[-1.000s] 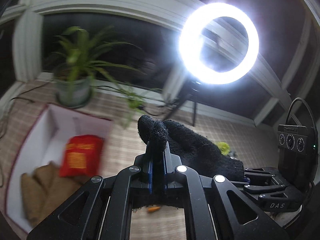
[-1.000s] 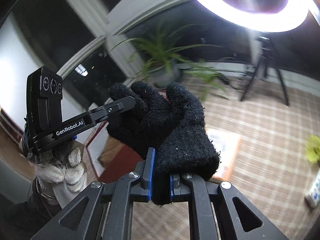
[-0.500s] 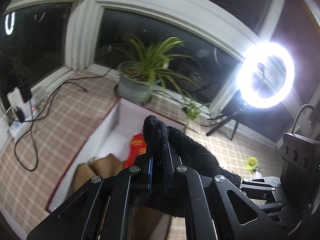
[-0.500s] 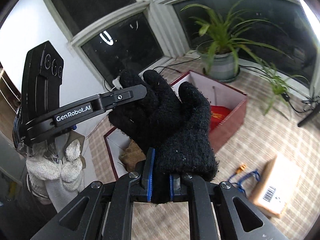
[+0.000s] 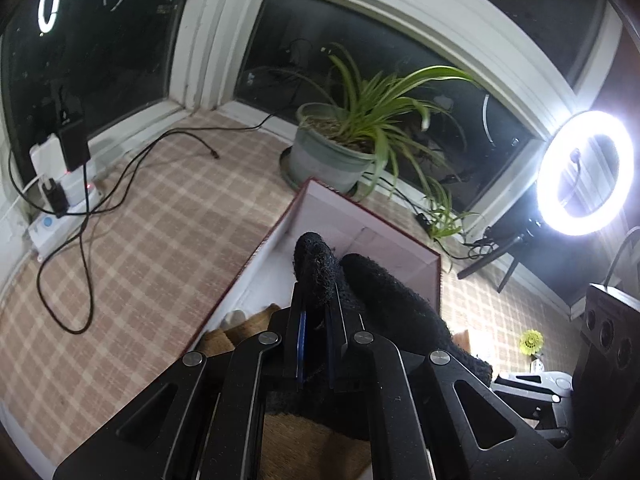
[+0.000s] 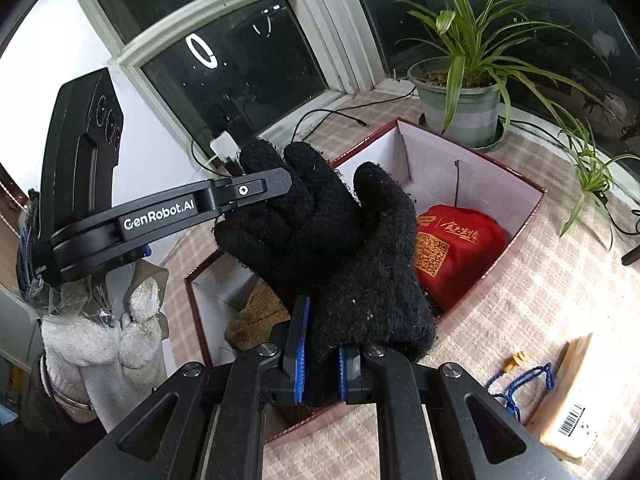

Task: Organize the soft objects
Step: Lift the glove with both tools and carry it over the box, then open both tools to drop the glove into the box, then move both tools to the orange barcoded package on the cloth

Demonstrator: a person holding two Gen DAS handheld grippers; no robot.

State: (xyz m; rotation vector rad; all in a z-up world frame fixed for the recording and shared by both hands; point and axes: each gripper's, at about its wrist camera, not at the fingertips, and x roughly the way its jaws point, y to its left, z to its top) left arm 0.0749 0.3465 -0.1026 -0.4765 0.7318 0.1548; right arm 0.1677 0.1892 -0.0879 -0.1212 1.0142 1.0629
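Observation:
A black knitted glove hangs between both grippers above a dark red box with white inner walls. My right gripper is shut on the glove's cuff. My left gripper is shut on a glove fingertip; it shows from the side in the right wrist view. In the box lie a red pouch and a brown fleecy item. The box rim also shows in the left wrist view.
A potted spider plant stands behind the box by the window. A lit ring light on a tripod is at the right. A power strip with cables lies at the left. A cardboard parcel and blue string lie right of the box.
Both grippers have carried the glove leftward over the box. The views have swung from the ring light to the box and window corner. Both grips are unchanged.

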